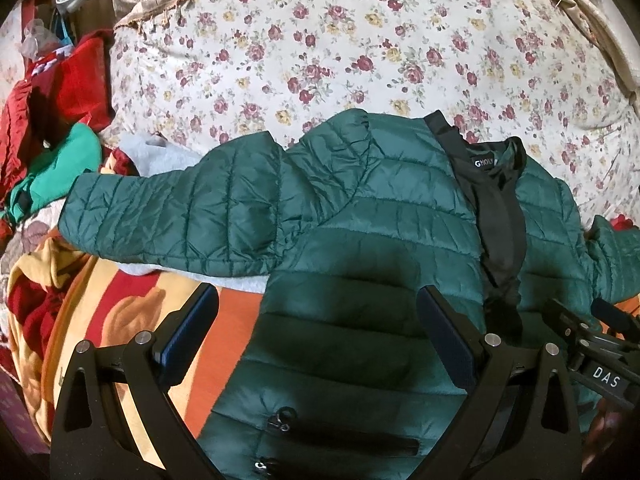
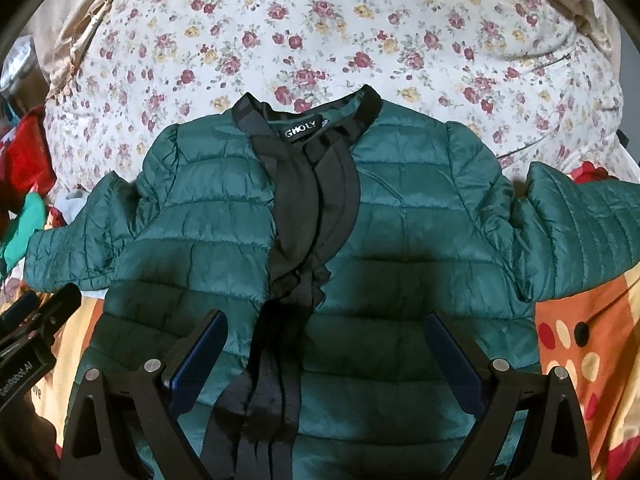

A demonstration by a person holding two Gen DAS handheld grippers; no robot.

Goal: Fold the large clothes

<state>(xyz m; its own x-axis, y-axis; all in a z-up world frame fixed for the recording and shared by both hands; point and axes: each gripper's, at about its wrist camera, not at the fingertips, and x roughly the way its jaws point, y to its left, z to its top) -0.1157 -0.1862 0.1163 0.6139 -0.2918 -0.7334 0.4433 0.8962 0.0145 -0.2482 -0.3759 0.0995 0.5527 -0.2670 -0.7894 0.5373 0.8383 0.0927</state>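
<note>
Two grippers up and both hovering over the same target, a dark green quilted jacket [image 2: 400,232] laid front-up across the bed. My left gripper [image 1: 318,312] has its jaws spread wide apart with nothing between them, blue pads facing in, poised above the jacket's lower front panel, where two zip pulls [image 1: 280,420] glint near the bottom of my view. My right gripper [image 2: 324,340] is likewise gaping, jaws well apart and holding nothing, straddling the black placket strip [image 2: 316,200] that runs down the middle of the garment. That strip is rumpled and wavy, and up at the black collar I can read the label [image 2: 302,125]. Both sleeves are flung outward: the left sleeve [image 1: 172,216] stretches out over a pale grey garment [image 1: 160,152], and the right sleeve [image 2: 580,220] reaches toward the edge of the bed. The jacket's upper half lies on a floral bedsheet [image 2: 320,20], its lower half on an orange and yellow patterned blanket [image 1: 132,312]. Off to my left sits a heap of red clothes [image 1: 72,76] with a bright green piece [image 1: 60,164] beside it. Each gripper peeks into the other's camera at the frame edge.
</note>
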